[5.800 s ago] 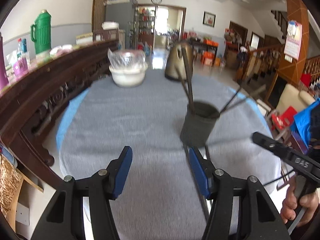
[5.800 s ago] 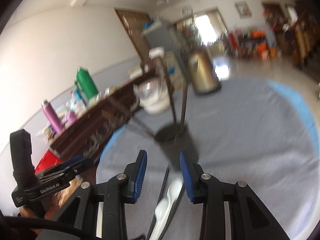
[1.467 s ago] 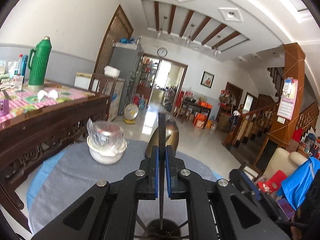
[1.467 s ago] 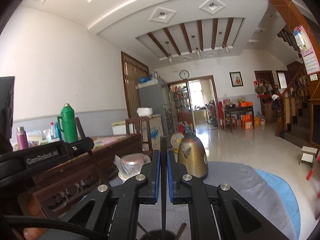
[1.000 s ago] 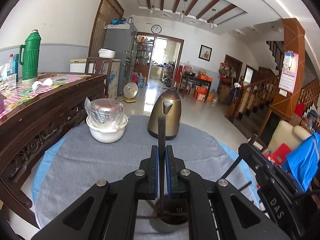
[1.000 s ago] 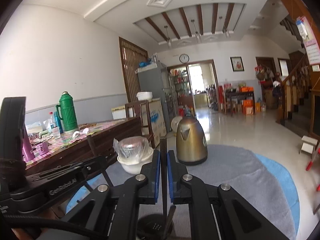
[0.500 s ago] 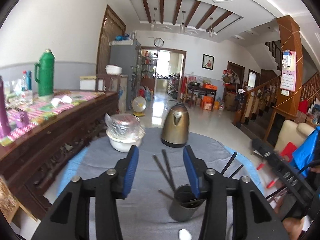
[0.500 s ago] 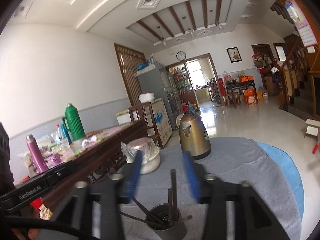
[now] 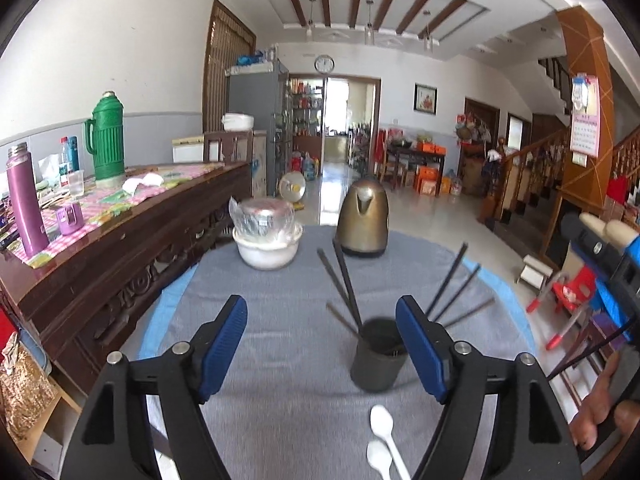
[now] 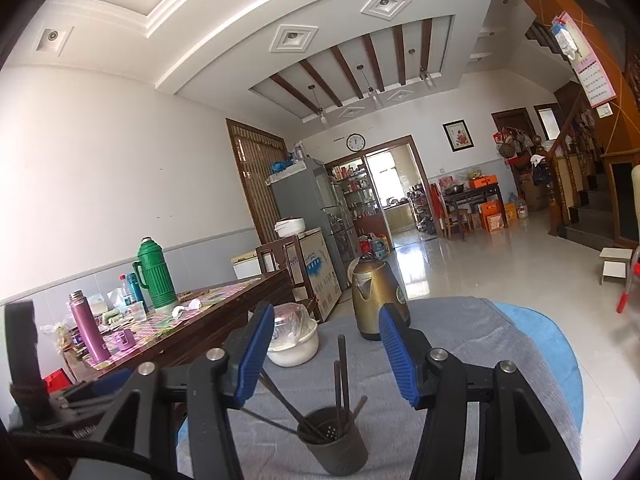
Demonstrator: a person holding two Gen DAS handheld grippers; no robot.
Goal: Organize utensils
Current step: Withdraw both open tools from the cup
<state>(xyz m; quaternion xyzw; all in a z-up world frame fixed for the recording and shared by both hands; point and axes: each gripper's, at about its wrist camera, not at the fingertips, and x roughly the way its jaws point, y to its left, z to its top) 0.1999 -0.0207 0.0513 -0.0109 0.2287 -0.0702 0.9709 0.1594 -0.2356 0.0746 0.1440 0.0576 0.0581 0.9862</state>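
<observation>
The utensil holder point(image 9: 378, 354) stood on the grey table point(image 9: 280, 360), dark chopsticks point(image 9: 344, 288) fanned out inside it, two white spoons point(image 9: 382, 440) lying just in front. I saw my left gripper point(image 9: 320, 344) and right gripper point(image 10: 326, 354) had just spread apart, gripping nothing.

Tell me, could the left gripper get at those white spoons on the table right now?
Probably yes: the left gripper stands open and empty, and the white spoons lie bare on the cloth just below it, nearer than the holder.
</observation>
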